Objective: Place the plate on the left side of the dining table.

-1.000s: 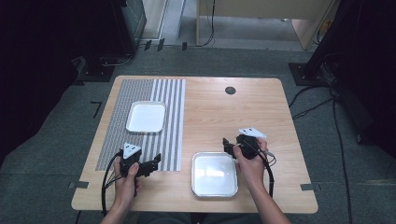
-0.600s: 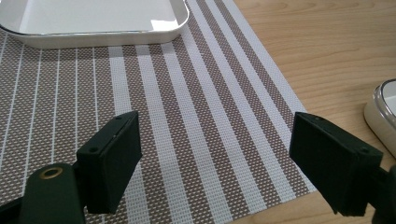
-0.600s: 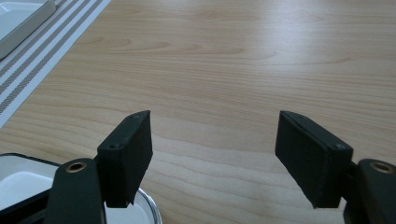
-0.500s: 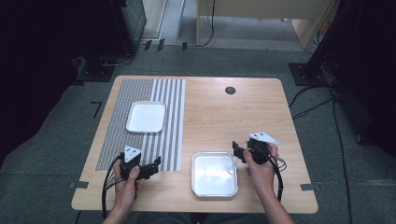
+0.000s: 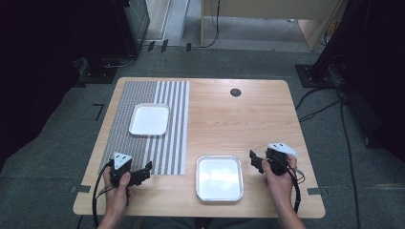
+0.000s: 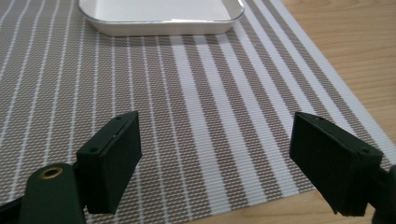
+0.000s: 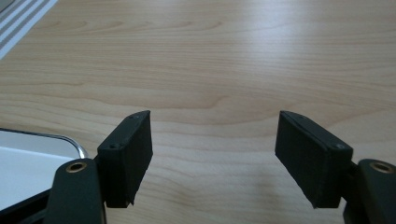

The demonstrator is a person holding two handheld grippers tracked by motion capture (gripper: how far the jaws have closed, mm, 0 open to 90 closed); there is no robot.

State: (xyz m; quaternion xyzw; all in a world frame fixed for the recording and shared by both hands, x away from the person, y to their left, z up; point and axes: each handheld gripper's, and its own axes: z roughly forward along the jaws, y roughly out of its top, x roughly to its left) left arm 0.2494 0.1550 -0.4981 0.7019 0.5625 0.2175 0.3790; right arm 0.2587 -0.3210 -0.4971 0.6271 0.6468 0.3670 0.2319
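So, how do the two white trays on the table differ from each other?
The far tray lies on the striped mat; the near tray lies on bare wood. The far tray sits toward the table's left side, ahead of the left tool; the near tray sits at the front edge, just left of the right tool. Both are white, rectangular with rounded corners, and empty.

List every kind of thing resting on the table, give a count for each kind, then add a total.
White trays: 2, one on the mat, one on bare wood near the front edge
Striped placemat: 1
Total: 3
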